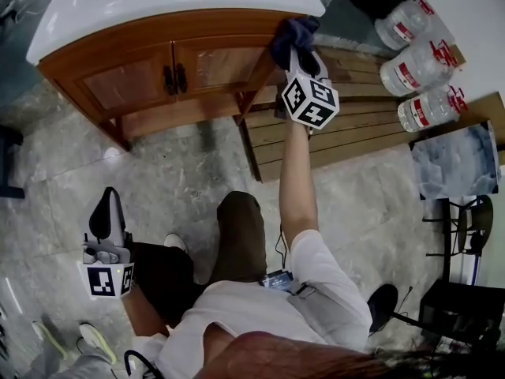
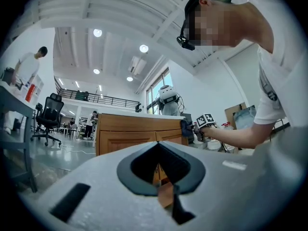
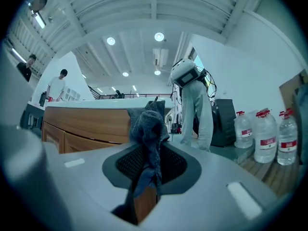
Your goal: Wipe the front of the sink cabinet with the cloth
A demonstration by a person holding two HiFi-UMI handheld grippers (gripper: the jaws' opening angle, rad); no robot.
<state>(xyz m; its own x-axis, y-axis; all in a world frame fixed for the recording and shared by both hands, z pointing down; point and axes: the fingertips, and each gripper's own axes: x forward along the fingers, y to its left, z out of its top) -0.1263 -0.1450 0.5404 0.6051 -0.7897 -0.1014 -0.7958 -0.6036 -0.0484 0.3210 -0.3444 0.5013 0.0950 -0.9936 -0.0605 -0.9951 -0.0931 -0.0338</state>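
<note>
Head view: my right gripper [image 1: 298, 52] pinches the dark cloth [image 1: 292, 31] at the right front corner of the sink cabinet [image 1: 189, 28], one o'clock; its doors [image 1: 130, 81] stretch toward eleven. My left gripper [image 1: 105, 212], pressed together and empty, is farther.

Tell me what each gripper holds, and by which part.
The right gripper holds the dark blue cloth, pinched at a bunched fold; the rest bulges past its tips. The left gripper is shut on nothing.
</note>
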